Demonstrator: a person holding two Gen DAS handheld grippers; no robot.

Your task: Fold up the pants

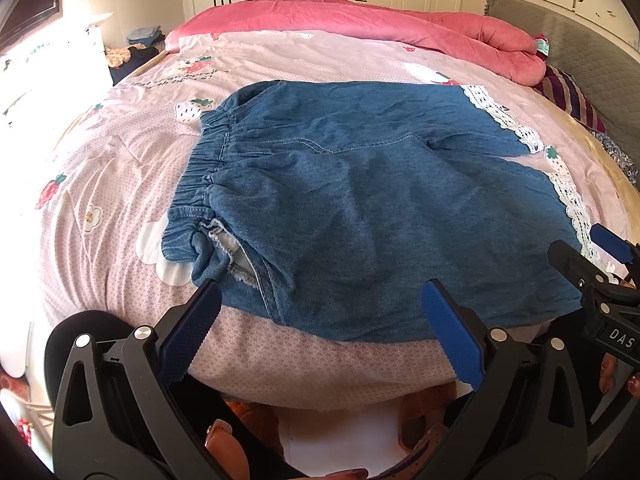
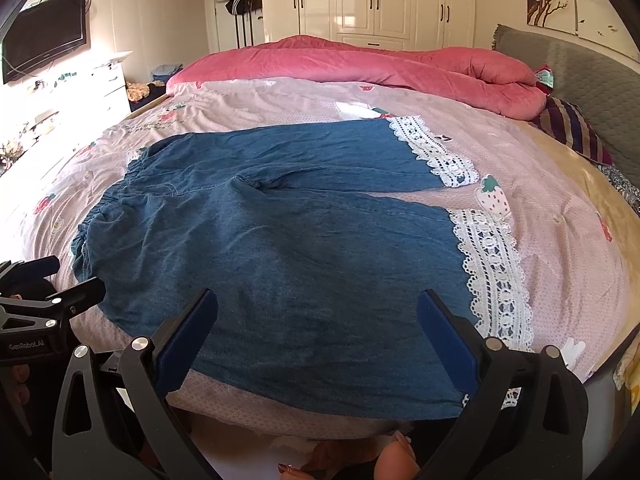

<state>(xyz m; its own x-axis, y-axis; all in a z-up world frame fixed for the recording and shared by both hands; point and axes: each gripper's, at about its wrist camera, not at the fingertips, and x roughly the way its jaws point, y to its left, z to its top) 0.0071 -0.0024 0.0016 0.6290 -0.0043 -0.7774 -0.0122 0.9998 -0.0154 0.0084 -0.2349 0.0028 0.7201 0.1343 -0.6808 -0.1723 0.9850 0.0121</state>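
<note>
Blue denim pants with white lace hems lie flat on the pink bedspread, elastic waistband to the left, legs running right. They also show in the right wrist view, lace hem at the right. My left gripper is open and empty, hovering over the near edge of the pants by the waist end. My right gripper is open and empty over the near leg's edge. Each gripper shows at the other view's side: the right one, the left one.
The pink printed bedspread covers the bed. A rolled red quilt lies along the far side, a striped pillow and grey headboard at the right. White wardrobes stand behind; a TV hangs at the left.
</note>
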